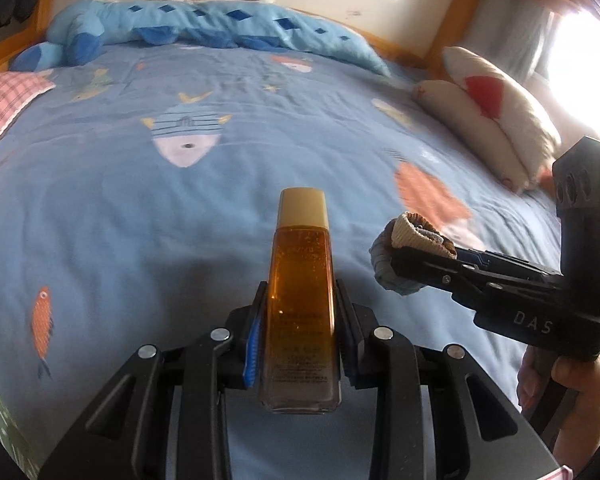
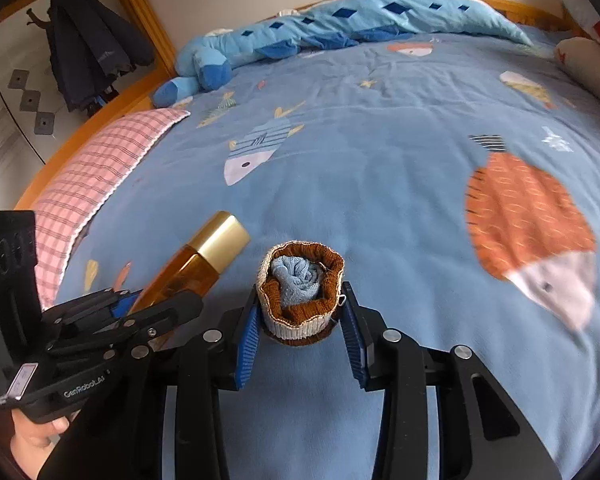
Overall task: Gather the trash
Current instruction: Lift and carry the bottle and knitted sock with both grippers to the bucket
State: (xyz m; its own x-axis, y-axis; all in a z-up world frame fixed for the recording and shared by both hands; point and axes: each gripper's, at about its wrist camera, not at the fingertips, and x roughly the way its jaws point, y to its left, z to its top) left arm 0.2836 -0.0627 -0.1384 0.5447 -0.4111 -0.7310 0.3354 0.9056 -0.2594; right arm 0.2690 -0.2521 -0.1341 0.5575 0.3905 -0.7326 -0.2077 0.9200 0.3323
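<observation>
An amber bottle [image 1: 302,320] with a pale gold cap stands out lengthwise between the jaws of my left gripper [image 1: 300,292], which is shut on its body. It shows in the right wrist view as the same bottle [image 2: 196,268] in the left gripper [image 2: 140,304] at the left. A rolled sock bundle [image 2: 300,284], brown and cream outside and light blue inside, sits between the blue pads of my right gripper [image 2: 300,296], which is shut on it. From the left wrist view the sock bundle [image 1: 408,236] hangs above the bed in the right gripper [image 1: 396,256].
Below lies a blue bedspread [image 1: 180,220] printed with fish. A long blue plush toy [image 2: 340,28] lies along the far side. A pink checked pillow [image 2: 92,176] is at the left, cream cushions [image 1: 496,120] at the right. A wooden bed frame [image 2: 140,12] and a dark folded umbrella [image 2: 88,48] stand beyond.
</observation>
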